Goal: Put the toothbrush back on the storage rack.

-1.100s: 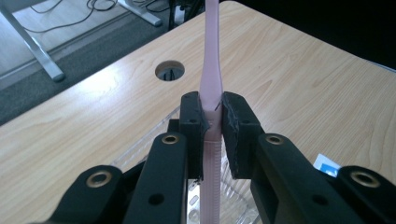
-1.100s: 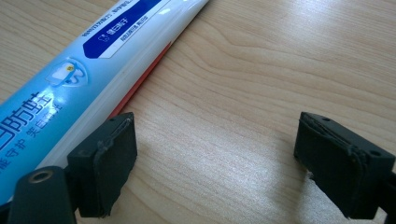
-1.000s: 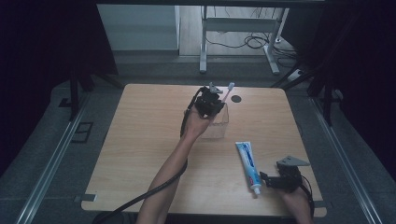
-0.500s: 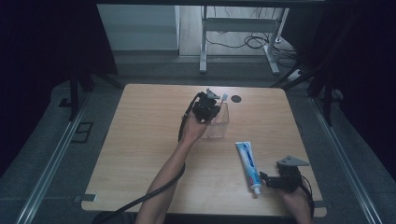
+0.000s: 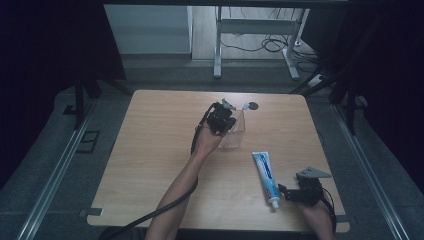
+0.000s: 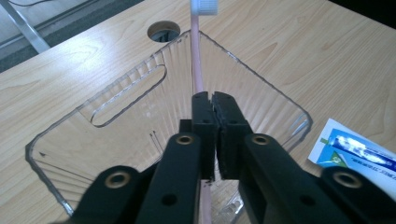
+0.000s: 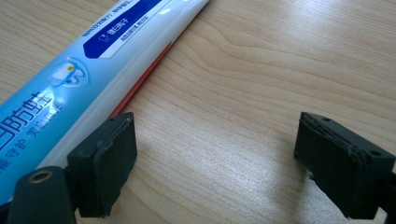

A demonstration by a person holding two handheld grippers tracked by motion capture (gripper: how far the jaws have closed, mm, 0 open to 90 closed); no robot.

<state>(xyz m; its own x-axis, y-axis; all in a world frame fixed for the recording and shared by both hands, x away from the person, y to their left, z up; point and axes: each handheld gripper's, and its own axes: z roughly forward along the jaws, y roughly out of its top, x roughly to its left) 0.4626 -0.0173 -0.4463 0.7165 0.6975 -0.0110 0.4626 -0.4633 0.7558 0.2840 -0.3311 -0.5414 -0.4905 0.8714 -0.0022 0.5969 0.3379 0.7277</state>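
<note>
your left gripper [image 6: 212, 116] hides the toothbrush [image 6: 196, 70] handle's lower part, and the frame top clips its bristles. the toothpaste tube [image 7: 79, 70] runs off two edges; its small print stays unreadable to you.

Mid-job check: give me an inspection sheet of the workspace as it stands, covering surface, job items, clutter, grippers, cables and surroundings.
Surface: wooden table, round hole near far edge.
Job's things: pink toothbrush standing in clear container; toothpaste tube lying flat, near right.
Clutter: nothing seen.
Grippers: left gripper shut on toothbrush handle inside container; right gripper open, one of its fingers beside the tube.
Cables: black cable trailing off the near edge.
Surroundings: metal stand, floor cables behind table.
</note>
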